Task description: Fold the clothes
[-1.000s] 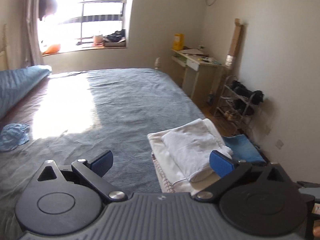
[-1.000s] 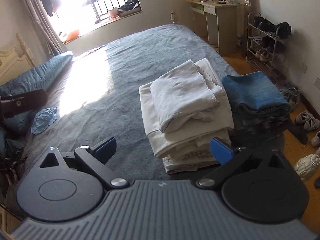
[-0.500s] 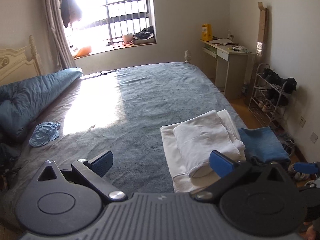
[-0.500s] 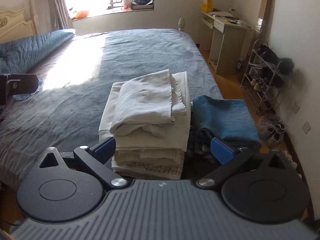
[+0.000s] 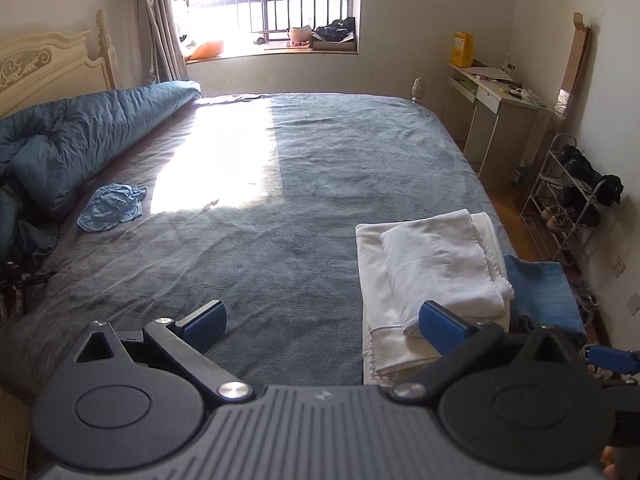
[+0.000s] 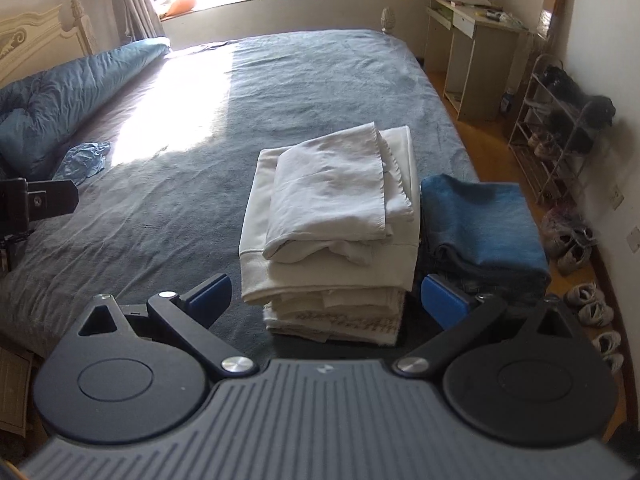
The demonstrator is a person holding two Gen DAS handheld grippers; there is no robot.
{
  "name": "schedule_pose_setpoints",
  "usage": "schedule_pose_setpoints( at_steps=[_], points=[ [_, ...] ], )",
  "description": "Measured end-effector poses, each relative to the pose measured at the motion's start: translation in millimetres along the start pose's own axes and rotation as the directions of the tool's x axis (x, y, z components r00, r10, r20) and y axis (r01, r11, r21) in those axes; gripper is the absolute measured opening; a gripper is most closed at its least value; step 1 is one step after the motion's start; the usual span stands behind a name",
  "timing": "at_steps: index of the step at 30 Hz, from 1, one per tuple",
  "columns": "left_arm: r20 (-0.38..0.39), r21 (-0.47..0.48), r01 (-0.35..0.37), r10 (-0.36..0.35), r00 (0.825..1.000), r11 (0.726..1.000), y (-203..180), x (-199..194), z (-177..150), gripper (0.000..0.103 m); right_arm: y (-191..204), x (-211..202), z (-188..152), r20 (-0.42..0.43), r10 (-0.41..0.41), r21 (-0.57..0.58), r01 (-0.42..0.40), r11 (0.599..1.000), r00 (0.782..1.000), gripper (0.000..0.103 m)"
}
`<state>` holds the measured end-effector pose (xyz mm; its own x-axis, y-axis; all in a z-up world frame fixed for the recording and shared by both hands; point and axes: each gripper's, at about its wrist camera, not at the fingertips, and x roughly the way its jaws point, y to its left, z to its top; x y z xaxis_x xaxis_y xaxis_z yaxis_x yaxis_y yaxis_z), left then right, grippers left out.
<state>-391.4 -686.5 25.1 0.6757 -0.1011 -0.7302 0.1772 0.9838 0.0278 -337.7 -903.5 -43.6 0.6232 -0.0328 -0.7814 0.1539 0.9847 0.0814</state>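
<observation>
Right wrist view: right gripper [image 6: 326, 298] hovering low before white folded stack [image 6: 332, 220], jaws spread, empty; left gripper [image 5: 324, 320] hanging above bed [image 5: 280, 208], likewise gaping.

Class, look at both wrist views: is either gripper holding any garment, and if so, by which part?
Nothing is held. The left gripper and right gripper are both open and empty; the white stack and blue stack lie untouched on the bed.

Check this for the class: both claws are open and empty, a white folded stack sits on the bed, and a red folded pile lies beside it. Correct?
One error: the folded pile beside the white stack is blue, not red, as the right wrist view shows. Both the left claw and the right claw are open and empty.
</observation>
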Motion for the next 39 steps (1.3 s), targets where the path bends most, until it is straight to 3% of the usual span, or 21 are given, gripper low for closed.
schedule_pose_setpoints(
  at_steps=[6,12,16,39],
  points=[
    [-0.055,0.076,0.013,-0.009,0.998,0.997,-4.9,9.3,-12.1,0.103,20.2,2.0,1.0,-0.003,-0.052,0.012,0.052,0.999,0.999,0.102],
    [-0.133,-0.038,0.027,-0.032,0.991,0.999,13.5,26.3,-18.3,0.103,37.4,7.3,-7.0,-0.032,-0.107,-0.048,0.105,0.993,0.994,0.102],
    [-0.133,-0.025,-0.021,0.017,0.991,0.999,18.9,31.4,-18.4,0.103,42.8,10.0,-7.8,-0.043,-0.117,-0.063,0.115,0.991,0.992,0.102],
    [-0.163,0.015,-0.016,0.018,0.986,1.0,9.3,41.8,-23.7,0.103,41.0,11.9,-4.7,-0.019,-0.166,-0.071,0.165,0.984,0.986,0.102]
  ],
)
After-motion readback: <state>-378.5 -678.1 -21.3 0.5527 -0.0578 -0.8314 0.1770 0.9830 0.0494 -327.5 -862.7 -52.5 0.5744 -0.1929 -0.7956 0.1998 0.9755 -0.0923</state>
